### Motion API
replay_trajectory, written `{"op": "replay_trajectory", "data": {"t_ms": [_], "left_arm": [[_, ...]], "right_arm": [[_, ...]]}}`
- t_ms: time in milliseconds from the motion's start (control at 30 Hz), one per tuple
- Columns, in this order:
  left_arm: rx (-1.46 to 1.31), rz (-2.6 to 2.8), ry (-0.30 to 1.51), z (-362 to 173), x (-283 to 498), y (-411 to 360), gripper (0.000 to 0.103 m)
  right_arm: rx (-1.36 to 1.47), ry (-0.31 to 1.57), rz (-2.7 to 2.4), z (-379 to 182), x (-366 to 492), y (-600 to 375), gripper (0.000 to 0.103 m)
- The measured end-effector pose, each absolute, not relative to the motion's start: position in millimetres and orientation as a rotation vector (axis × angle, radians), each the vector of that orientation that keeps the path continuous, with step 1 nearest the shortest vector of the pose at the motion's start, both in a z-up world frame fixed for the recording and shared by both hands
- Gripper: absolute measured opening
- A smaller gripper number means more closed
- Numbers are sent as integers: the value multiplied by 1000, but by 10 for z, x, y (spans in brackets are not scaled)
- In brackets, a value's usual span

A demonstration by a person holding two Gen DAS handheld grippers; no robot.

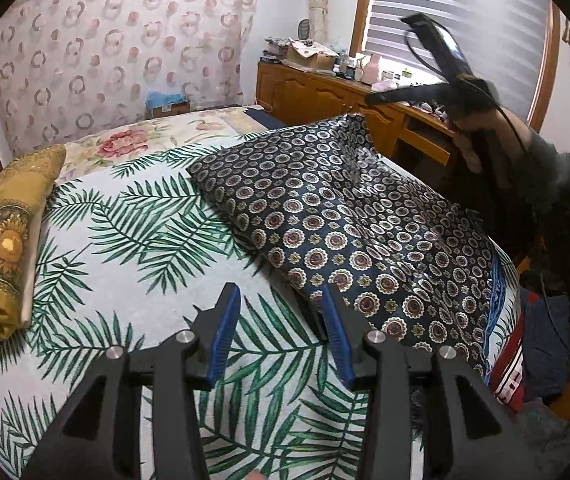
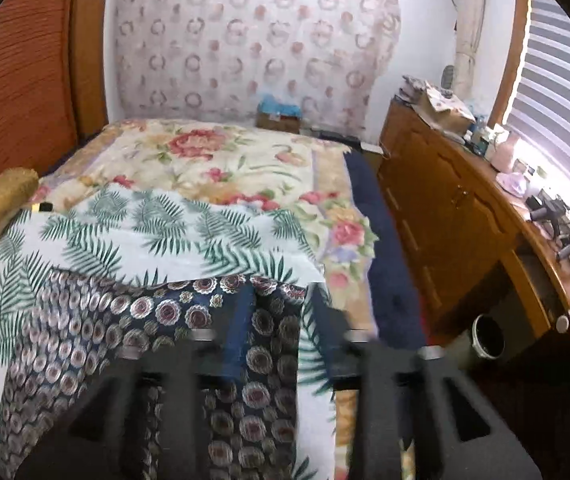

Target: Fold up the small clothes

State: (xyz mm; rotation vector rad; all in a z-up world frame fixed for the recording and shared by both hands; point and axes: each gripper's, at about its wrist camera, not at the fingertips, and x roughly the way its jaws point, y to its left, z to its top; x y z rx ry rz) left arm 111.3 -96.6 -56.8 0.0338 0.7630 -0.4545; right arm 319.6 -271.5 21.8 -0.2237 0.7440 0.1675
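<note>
One small cloth is done already, I think: the yellow cloth (image 1: 3,240) sits folded up at the left side of the bed (image 1: 133,240). The dark blue cloth (image 1: 357,248) with little round flowers is the one I am working on now. It lies on the right half of the bed, and its near edge hangs a bit over the side. It looks folded at least once (I can see a thick edge along its left side), but it is still big and puffy, so more folds are left.

My left gripper (image 1: 281,336) has its blue pads apart with nothing between them; it hovers just beside the near corner of the dark blue cloth. My right gripper (image 2: 273,320) is up in the air over the far corner. It is too blurry to tell if the cloth is pinched, so I cannot say.

The bed has a white cover with green leaves, and a flowery blanket (image 2: 221,160) past that. A wooden cabinet (image 2: 445,216) full of small stuff stands by the window blinds (image 1: 465,20). More clothes (image 1: 541,344) wait in a heap next to the bed.
</note>
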Motion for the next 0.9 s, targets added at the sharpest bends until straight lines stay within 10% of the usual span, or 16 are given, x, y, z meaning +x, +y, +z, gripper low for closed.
{"op": "replay_trajectory", "data": {"t_ms": [767,900], "left_arm": [[79,-553,895,-774,1089,-1534,41],[55,-541,925,-848,1100,-1458,41]], "right_arm": [[-117,848,221,-590,1482,-3479,48],[-94,858,293,-634,1398,-3447,16]]}}
